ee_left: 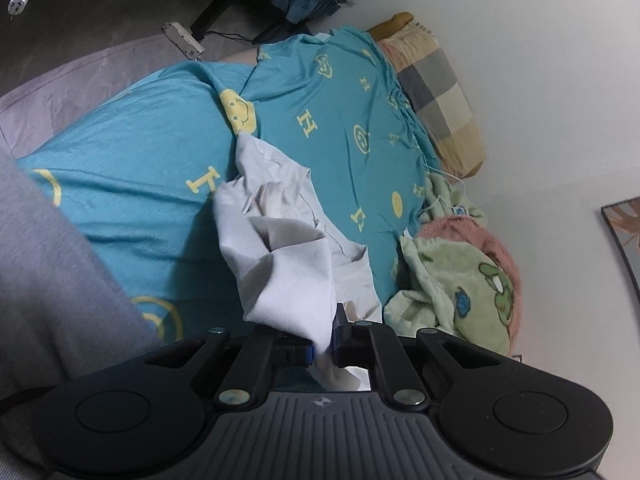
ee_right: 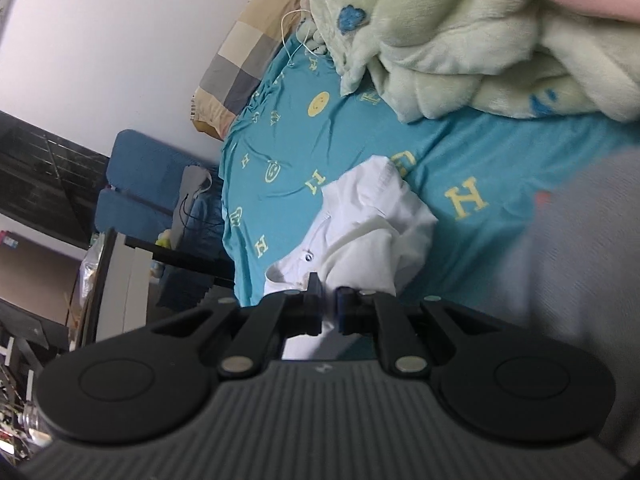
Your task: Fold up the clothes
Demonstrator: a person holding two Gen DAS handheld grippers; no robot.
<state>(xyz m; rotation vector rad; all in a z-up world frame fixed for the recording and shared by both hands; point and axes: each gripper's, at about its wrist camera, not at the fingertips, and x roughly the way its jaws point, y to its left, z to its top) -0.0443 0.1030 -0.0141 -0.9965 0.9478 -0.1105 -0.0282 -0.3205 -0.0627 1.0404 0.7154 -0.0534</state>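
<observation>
A blurred grey sleeve (ee_right: 580, 280) hides the bed's (ee_left: 132, 184) near edge and the white garment (ee_left: 280, 248) is too bunched to identify, hanging above the teal sheet with the left tool (ee_left: 324, 346) and right tool (ee_right: 329, 312) each clenched on its fabric.

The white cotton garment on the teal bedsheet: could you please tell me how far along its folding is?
Done: nothing looks folded yet; the white cotton garment is bunched and creased. In hand: the left gripper and the right gripper are each shut on its fabric, over the teal bedsheet with yellow letters. Left: spreading it flat and making every fold.
</observation>
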